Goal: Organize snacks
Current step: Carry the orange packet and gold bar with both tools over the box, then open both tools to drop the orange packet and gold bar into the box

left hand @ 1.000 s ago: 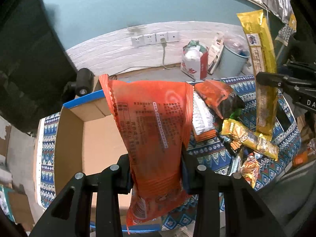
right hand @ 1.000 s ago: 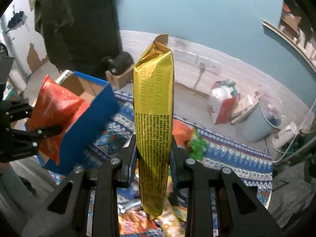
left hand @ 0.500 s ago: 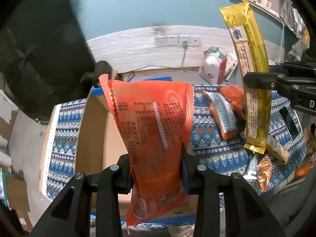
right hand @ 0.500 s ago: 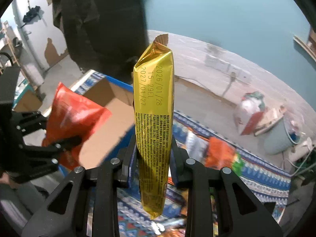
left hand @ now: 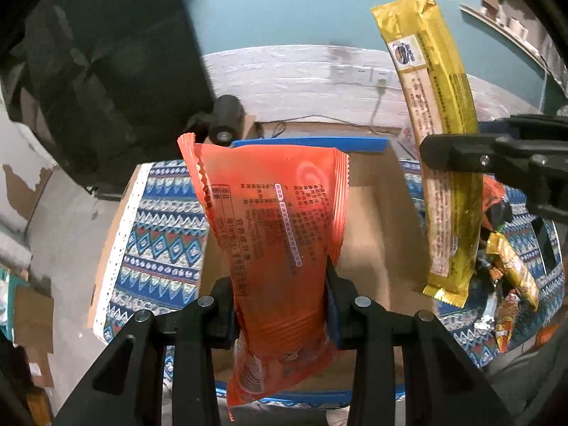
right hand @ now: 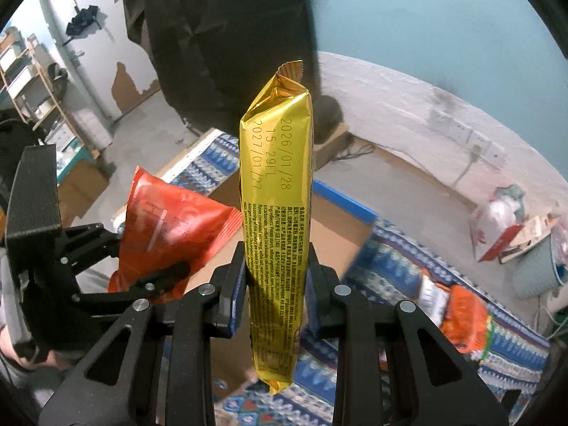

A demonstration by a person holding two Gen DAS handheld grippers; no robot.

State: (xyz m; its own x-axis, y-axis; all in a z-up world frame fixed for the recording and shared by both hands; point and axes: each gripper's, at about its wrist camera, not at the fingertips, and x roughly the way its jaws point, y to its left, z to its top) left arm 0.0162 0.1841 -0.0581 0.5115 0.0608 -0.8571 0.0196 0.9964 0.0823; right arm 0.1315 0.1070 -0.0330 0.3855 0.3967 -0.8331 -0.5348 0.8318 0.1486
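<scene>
1. Worktop (left hand: 159,234) under a blue patterned cloth fills the left wrist view from 9 o'clock round to 4 o'clock.
2. Cardboard box (left hand: 369,213) with a blue rim sits open on it, dead centre, behind the orange packet.
3. Left tongs (left hand: 280,305) are clamped on the orange packet (left hand: 273,234), upright, over the box.
4. Right tongs (right hand: 275,291) are pinched on the gold packet (right hand: 277,213), upright too; in the left wrist view it hangs at 2 o'clock (left hand: 440,135), beside the box's right wall.
5. Loose snacks (left hand: 507,266) lie heaped on the cloth at 4 o'clock.
6. Wall sockets (left hand: 358,72) at 1 o'clock, one plug in.
</scene>
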